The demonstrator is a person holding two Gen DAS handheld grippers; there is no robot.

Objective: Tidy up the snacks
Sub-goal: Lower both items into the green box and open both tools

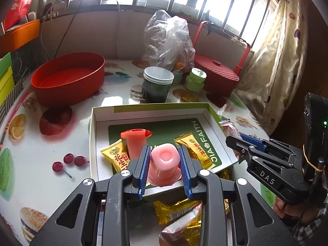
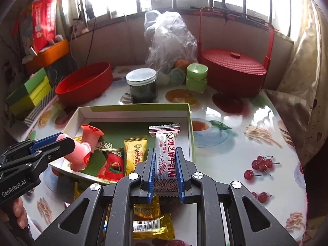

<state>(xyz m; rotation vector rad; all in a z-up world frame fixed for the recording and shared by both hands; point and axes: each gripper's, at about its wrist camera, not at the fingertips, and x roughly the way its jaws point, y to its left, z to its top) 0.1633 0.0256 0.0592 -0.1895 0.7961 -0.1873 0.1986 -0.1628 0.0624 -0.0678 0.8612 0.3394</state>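
Observation:
My left gripper [image 1: 164,160] is shut on a pink jelly cup [image 1: 165,165] and holds it over the near edge of the shallow white box [image 1: 147,112]. Inside the box lie another pink jelly cup [image 1: 135,141] and two yellow peanut-candy packets [image 1: 115,157]. My right gripper [image 2: 164,164] is shut on a white and red sesame nougat packet [image 2: 165,153], held over the box's right front corner [image 2: 189,110]. The left gripper with its cup shows at the left of the right wrist view [image 2: 61,143]. Loose gold-wrapped sweets [image 1: 174,211] lie on the table below both grippers.
A red oval tub [image 1: 67,78] stands at the back left. A dark jar with a white lid [image 1: 156,84], a green jar [image 1: 194,80], a clear plastic bag [image 1: 168,39] and a red lidded basket [image 1: 217,71] stand behind the box. Stacked boxes [image 2: 30,90] sit at the far left.

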